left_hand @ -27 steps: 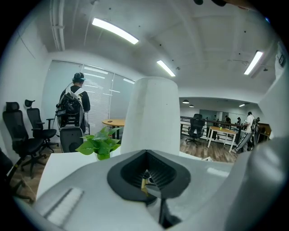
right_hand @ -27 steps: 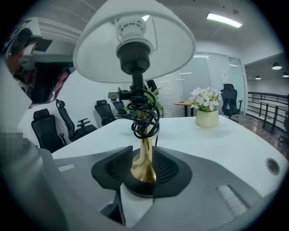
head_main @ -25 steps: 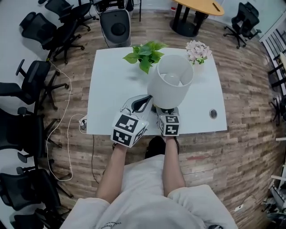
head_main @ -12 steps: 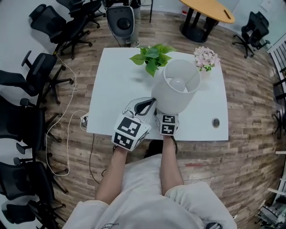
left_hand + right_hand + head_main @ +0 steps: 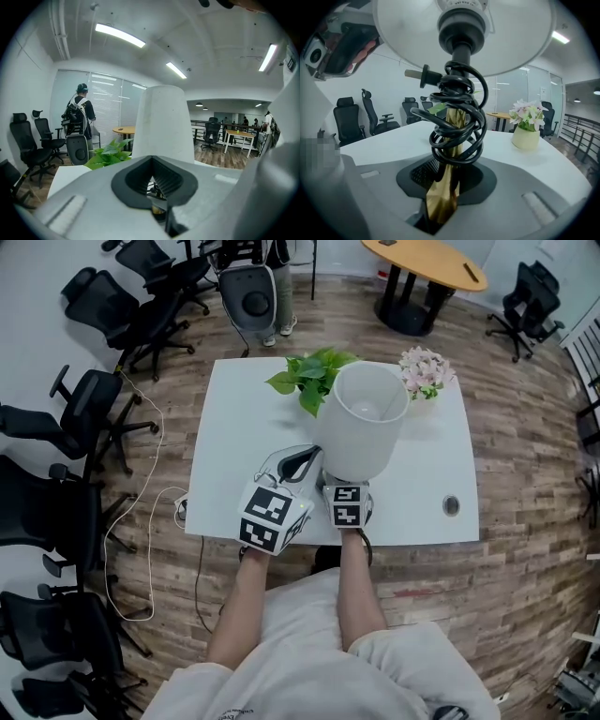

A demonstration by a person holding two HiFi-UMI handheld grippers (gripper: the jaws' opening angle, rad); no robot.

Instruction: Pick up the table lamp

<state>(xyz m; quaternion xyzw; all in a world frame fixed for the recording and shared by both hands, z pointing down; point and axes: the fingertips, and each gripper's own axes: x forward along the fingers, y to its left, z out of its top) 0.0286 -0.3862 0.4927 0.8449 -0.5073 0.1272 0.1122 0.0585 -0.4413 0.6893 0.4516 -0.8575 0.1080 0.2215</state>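
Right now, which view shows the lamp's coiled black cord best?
The right gripper view: the cord coils round the gold stem, mid-frame. The head view's shade hides it; the left gripper view shows mainly shade.

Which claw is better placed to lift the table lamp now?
Right. The right claw has just been closing onto the table lamp, its gold stem between the jaws. The left claw is shut on nothing, the shade ahead of it.

Head view: lamp shade [image 5: 361, 418] covers stem [image 5: 443, 197], cord [image 5: 461, 140] and right gripper [image 5: 348, 491] jaws. Lamp base hidden in all 3 views. Shade top cropped in right gripper view. Left gripper [image 5: 159, 208]: brass bit [image 5: 157, 212] in jaw slot too small to ID.
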